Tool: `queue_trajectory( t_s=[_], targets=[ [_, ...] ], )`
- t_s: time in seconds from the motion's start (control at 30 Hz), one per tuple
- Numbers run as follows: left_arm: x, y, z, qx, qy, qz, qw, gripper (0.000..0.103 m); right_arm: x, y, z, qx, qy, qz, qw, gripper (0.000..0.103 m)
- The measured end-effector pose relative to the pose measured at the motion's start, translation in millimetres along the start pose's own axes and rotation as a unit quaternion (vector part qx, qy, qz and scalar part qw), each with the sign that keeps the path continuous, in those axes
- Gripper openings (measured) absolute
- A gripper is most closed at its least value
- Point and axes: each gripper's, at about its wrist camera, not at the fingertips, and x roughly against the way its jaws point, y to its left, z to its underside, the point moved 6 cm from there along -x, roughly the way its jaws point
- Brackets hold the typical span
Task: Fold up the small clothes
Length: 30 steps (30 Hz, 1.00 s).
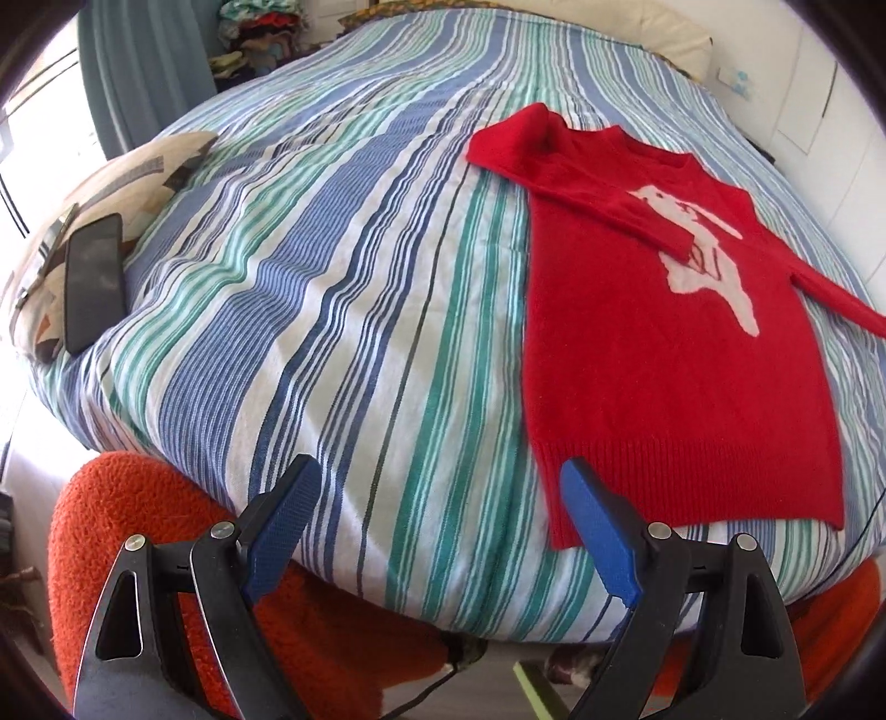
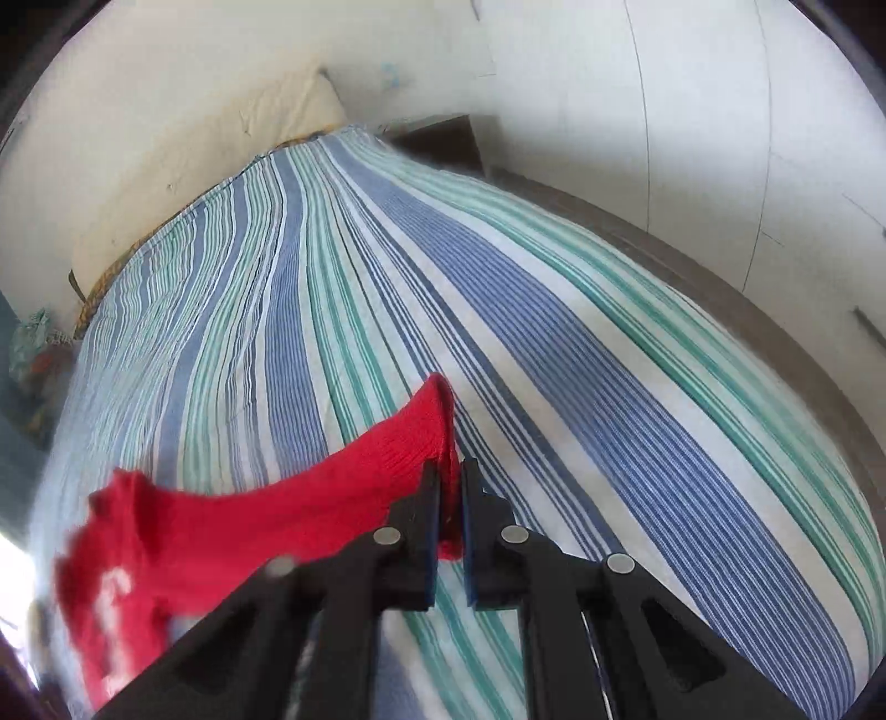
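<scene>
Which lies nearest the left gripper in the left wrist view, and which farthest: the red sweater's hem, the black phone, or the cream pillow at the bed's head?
From the left gripper, whose jaws stand open:
1. Red sweater's hem, just ahead, right side.
2. Black phone, far left, on a patterned cushion.
3. Cream pillow, top, at the bed's head.

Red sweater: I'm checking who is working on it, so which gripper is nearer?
Right. The right gripper is shut on the red sweater sleeve cuff; the left gripper hangs open near its hem, not touching.
</scene>
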Motion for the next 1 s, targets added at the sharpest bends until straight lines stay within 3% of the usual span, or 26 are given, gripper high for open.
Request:
queue_trajectory(
  t_s=[0.27, 0.4, 0.5, 0.57, 0.67, 0.7, 0.73, 0.77, 0.83, 0.97, 1.0],
  targets=[
    [-7.0, 10.4, 4.4, 0.012, 0.013, -0.011, 0.9998, 0.089, -42.5, -44.0, 30.7, -0.006, 0.079, 0.07, 0.994, 0.004],
    [-6.4, 10.7, 4.8, 0.011, 0.012, -0.012, 0.9998, 0.089, -44.9, -56.9, 45.0, -0.007, 0.078, 0.088, 0.993, 0.0],
    [-7.7, 8.4, 5.8, 0.008, 0.013, -0.013, 0.9998, 0.089, -36.0, -83.8, 52.1, -0.028, 0.074, 0.132, 0.988, 0.0],
    [-10.2, 5.3, 6.8, 0.0, 0.018, -0.014, 0.9997, 0.089, -32.5, -92.9, 54.0, -0.045, 0.074, 0.103, 0.991, 0.0],
    [-10.4, 0.0, 5.9, -0.009, 0.016, -0.015, 0.9997, 0.089, -19.2, -88.6, 43.9, -0.08, 0.057, -0.009, 0.995, 0.005],
    [-10.3, -1.4, 5.1, -0.01, 0.015, -0.014, 0.9997, 0.089, -14.9, -87.0, 40.5, -0.092, 0.051, -0.034, 0.994, 0.024],
    [-10.5, -2.7, 4.4, -0.01, 0.015, -0.013, 0.9997, 0.089, -12.1, -85.3, 38.3, -0.104, 0.052, -0.06, 0.991, 0.054],
    [-11.2, -4.1, 4.0, -0.011, 0.016, -0.013, 0.9997, 0.089, -11.2, -83.4, 37.3, -0.117, 0.056, -0.084, 0.988, 0.062],
    [-12.9, -6.8, 4.1, -0.016, 0.019, -0.013, 0.9996, 0.089, -15.9, -76.7, 36.6, -0.125, 0.068, -0.111, 0.984, 0.058],
    [-14.0, -11.3, 4.2, -0.025, 0.02, -0.017, 0.9993, 0.089, -45.9, -69.9, 44.6, -0.124, 0.125, -0.092, 0.98, 0.051],
    [-14.6, -11.1, 4.4, -0.025, 0.022, -0.018, 0.9993, 0.089, -54.3, -66.3, 49.4, -0.129, 0.141, -0.096, 0.977, 0.036]
  ],
)
